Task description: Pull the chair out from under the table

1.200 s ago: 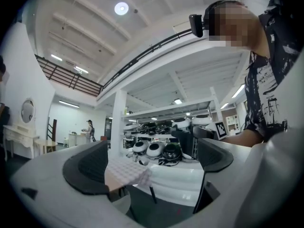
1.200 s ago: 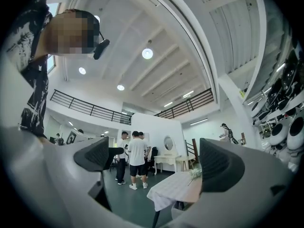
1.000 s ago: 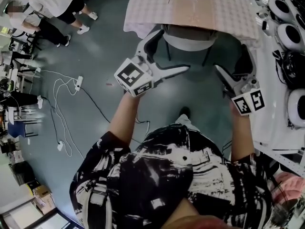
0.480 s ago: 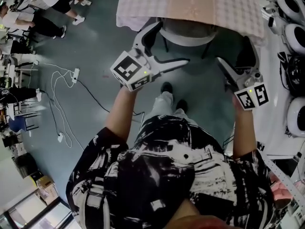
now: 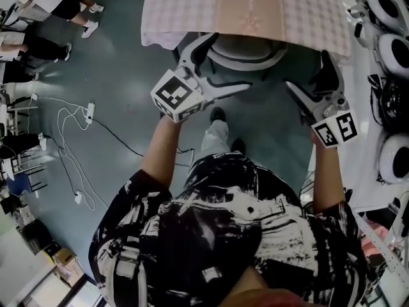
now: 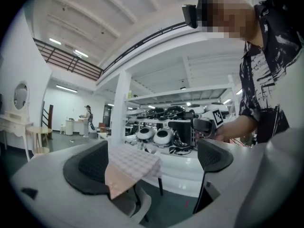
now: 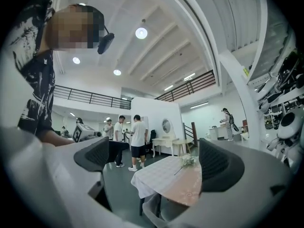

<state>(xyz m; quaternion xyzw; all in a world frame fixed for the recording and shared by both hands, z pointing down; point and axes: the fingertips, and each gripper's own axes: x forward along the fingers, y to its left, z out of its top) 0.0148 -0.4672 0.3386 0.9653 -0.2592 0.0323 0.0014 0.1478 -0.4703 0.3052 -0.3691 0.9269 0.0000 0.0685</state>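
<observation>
Left gripper (image 5: 230, 61): jaws wide apart, holding nothing, near the chair back.
Right gripper (image 5: 310, 75): jaws wide apart, empty, to the chair's right.
Chair (image 5: 246, 51): grey, tucked under the checked-cloth table (image 5: 300, 11).
Right gripper view only: flower sprig (image 7: 186, 160) on the table.

Operator clothing: short-sleeved shirt (image 5: 223, 235), black with irregular white print; light grey trousers (image 5: 216, 136); dark shoes (image 5: 217, 114). A black camera (image 7: 105, 42) is mounted at the head. Left gripper (image 5: 229, 62) and right gripper (image 5: 307, 74): light grey bodies, dark textured pads (image 6: 90, 167). Each carries a white cube (image 5: 179, 94) bearing black square markers.
</observation>
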